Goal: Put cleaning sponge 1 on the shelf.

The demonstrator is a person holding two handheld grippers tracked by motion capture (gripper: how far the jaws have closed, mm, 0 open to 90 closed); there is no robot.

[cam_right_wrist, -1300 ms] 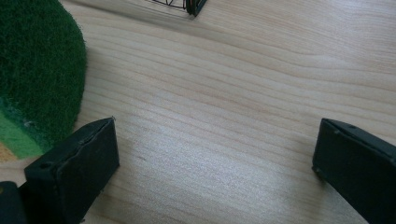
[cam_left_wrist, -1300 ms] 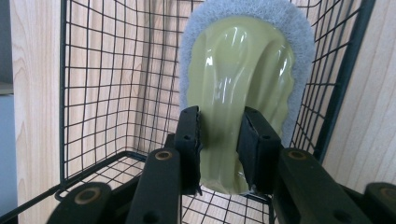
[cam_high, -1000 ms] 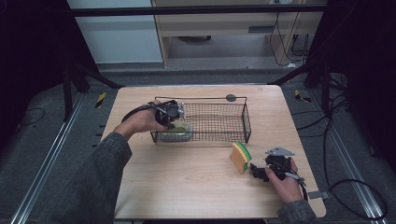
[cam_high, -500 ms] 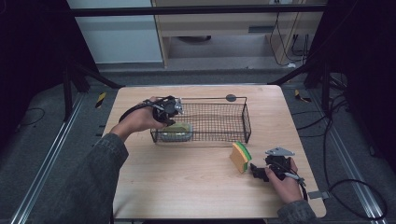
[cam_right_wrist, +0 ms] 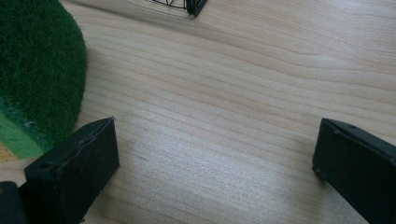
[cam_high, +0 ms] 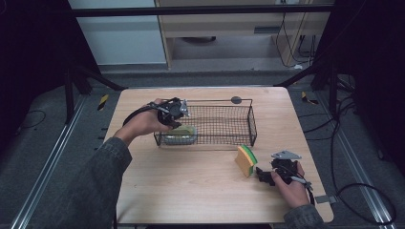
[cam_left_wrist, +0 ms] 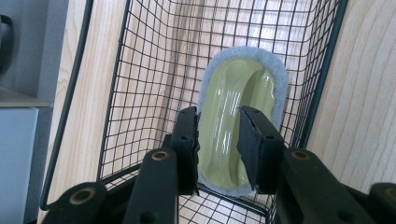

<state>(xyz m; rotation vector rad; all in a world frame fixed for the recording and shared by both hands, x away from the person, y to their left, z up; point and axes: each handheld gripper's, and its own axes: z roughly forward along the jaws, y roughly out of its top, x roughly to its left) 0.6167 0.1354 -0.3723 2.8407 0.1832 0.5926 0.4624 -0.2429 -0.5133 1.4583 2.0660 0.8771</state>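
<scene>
1. From above we get the whole layout: the left claw (cam_high: 177,112) hangs over the near-left end of the wire basket (cam_high: 251,125), and the right claw (cam_high: 265,175) sits low on the wooden table (cam_high: 191,186), just beside the sponge (cam_high: 246,160) standing on edge.
2. The left claw's own camera gives us what the top shot can't: its jaws are partly open with a gap between them, straddling nothing, and right past the tips lies a yellow dish with a pale grey rim (cam_left_wrist: 238,121) on the basket floor.
3. The right claw's camera shows its jaws spread wide over bare wood, the sponge's green scrubby face (cam_right_wrist: 37,65) up against the left jaw, and a basket corner (cam_right_wrist: 194,7) further ahead.
4. Compared with a second ago, we'd say the left hand (cam_high: 143,123) has pulled back and up a bit from the dish; the right claw hasn't budged.
5. Around the table: dark frame posts, cables on the floor, a round black disc (cam_high: 236,99) beyond the basket.
</scene>
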